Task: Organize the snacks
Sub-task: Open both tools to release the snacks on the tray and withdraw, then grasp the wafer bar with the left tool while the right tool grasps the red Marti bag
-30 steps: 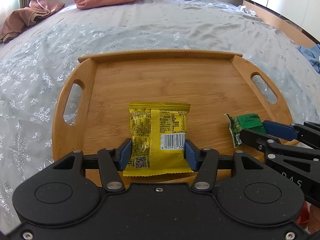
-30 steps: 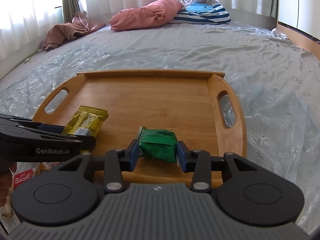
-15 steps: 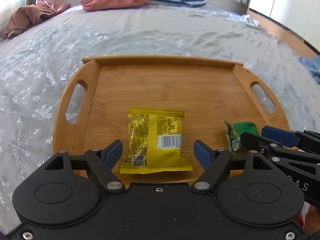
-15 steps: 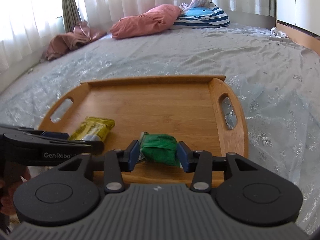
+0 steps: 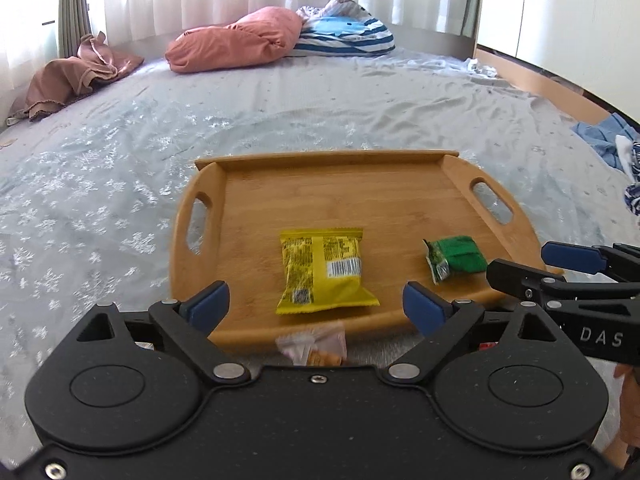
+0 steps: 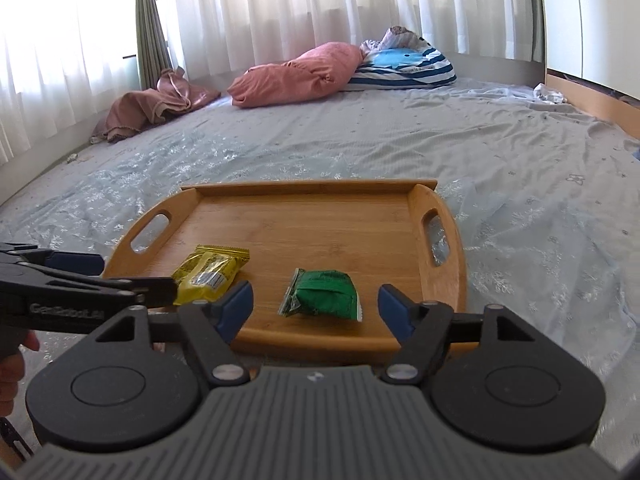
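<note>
A yellow snack packet [image 5: 322,270] [image 6: 212,273] lies flat near the front of the wooden tray [image 5: 344,184] [image 6: 312,216]. To its right on the tray rests a green snack packet [image 5: 456,256] [image 6: 322,294]. My left gripper [image 5: 316,306] hovers over the tray's front edge, jaws opening wide, nothing pressed between them. My right gripper [image 6: 316,306] is pulled back from the green packet, jaws also opening, pads clear of it. A clear-wrapped pink and orange snack [image 5: 314,346] lies on the bed just in front of the tray.
The tray sits on a grey patterned bedspread [image 5: 120,184]. A pink pillow [image 5: 236,44] and a striped blue pillow [image 5: 344,36] lie at the far end, brown cloth [image 5: 76,76] at far left, blue clothes [image 5: 612,140] at the right edge.
Both grippers let go of their packets, opened wide, and drew back and up from the tray. The yellow and green packets stay lying on the tray.
</note>
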`<state>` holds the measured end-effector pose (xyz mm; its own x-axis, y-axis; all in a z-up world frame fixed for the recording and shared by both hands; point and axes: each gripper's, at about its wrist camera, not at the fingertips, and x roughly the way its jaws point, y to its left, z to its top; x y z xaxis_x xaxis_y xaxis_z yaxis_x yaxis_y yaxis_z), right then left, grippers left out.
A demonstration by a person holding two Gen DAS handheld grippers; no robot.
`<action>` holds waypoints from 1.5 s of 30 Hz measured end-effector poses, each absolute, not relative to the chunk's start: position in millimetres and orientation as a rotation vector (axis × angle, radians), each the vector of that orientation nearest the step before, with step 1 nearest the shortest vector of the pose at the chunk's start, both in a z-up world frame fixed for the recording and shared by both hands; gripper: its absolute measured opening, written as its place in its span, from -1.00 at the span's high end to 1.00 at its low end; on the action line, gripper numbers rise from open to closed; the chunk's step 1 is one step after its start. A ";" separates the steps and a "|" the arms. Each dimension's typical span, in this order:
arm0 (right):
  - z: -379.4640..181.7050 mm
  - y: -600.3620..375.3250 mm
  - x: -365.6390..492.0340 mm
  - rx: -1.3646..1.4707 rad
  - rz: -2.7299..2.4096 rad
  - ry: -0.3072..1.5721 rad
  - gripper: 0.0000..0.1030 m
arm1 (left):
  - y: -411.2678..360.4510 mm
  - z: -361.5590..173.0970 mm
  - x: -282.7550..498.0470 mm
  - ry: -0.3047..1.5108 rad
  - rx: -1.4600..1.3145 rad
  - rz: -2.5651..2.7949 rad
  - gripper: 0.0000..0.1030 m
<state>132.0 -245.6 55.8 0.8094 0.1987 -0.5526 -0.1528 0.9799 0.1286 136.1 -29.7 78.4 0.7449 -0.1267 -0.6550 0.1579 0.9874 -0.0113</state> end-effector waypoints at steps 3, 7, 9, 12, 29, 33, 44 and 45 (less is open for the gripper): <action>56.6 -248.4 120.1 0.091 0.193 0.588 -0.68 | -22.2 81.4 121.2 0.708 0.034 -0.161 -0.85; 55.1 -251.2 105.3 0.088 0.190 0.579 -0.73 | -8.3 84.7 101.8 0.700 0.013 -0.150 -0.86; 54.1 -252.5 98.6 0.079 0.187 0.577 -0.74 | -1.4 85.7 92.2 0.691 -0.003 -0.142 -0.87; 51.7 -254.2 89.6 0.070 0.182 0.573 -0.77 | 9.6 85.4 77.9 0.657 -0.040 -0.133 -0.88; 30.5 -268.6 56.6 0.105 0.149 0.596 -0.95 | 35.8 56.8 36.6 0.629 -0.094 -0.052 -0.88; 24.6 -269.4 52.9 0.105 0.147 0.595 -0.96 | 38.4 47.2 24.8 0.635 -0.085 -0.037 -0.79; 14.2 -267.2 54.5 0.130 0.139 0.602 -0.98 | 38.0 36.0 6.3 0.655 -0.090 0.009 0.04; 14.3 -266.7 54.6 0.133 0.137 0.600 -0.98 | 38.6 35.0 6.0 0.663 -0.103 0.017 0.27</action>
<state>54.6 -266.7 14.3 0.8167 0.1666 -0.5525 -0.0894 0.9824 0.1640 6.0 38.6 35.0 0.7879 -0.0167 -0.6155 -0.0490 0.9948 -0.0898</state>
